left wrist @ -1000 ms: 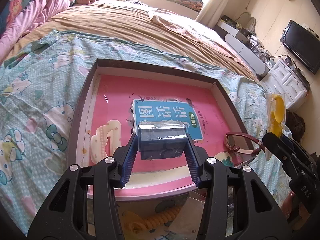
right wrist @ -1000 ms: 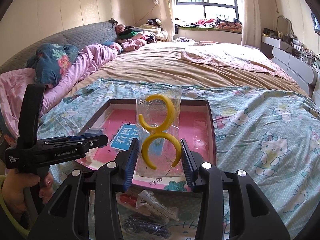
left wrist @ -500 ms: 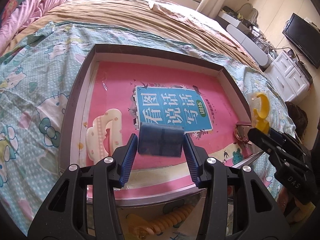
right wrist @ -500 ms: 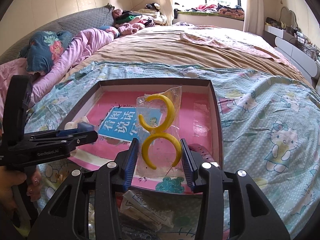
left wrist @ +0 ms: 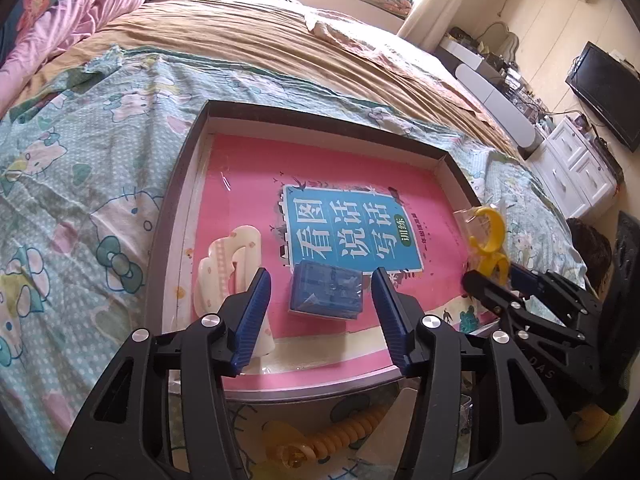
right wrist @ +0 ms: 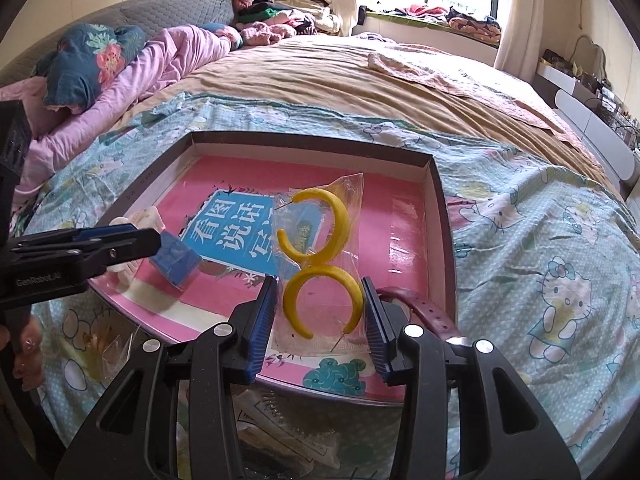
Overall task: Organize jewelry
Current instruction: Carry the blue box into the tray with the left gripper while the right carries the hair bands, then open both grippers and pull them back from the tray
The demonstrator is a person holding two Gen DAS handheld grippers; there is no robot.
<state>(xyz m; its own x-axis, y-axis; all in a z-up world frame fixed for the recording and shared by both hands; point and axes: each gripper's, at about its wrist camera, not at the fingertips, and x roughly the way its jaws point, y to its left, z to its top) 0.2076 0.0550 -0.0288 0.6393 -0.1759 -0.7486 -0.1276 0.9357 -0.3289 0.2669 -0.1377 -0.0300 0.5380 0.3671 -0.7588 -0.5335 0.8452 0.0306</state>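
A dark-rimmed box (left wrist: 188, 168) with a pink printed floor lies on the bed; it also shows in the right wrist view (right wrist: 440, 208). My left gripper (left wrist: 320, 296) is open, its jaws on either side of a small blue box (left wrist: 326, 290) that rests on the floor of the big box, with gaps both sides. The blue box shows in the right wrist view (right wrist: 176, 260). My right gripper (right wrist: 320, 304) is shut on a clear bag of yellow hoop earrings (right wrist: 320, 264), held upright above the box's near right part. The bag shows in the left wrist view (left wrist: 488, 232).
A cream hair clip (left wrist: 228, 264) lies in the box at the left. A dark red strap (right wrist: 416, 308) lies at its near right corner. A yellow coil hair tie (left wrist: 344, 432) and plastic packets (right wrist: 280, 420) lie on the Hello Kitty sheet (left wrist: 60, 200) in front.
My left gripper lowered the blue box onto the floor of the big box and opened, letting it go. My right gripper moved closer over the box with the earring bag.
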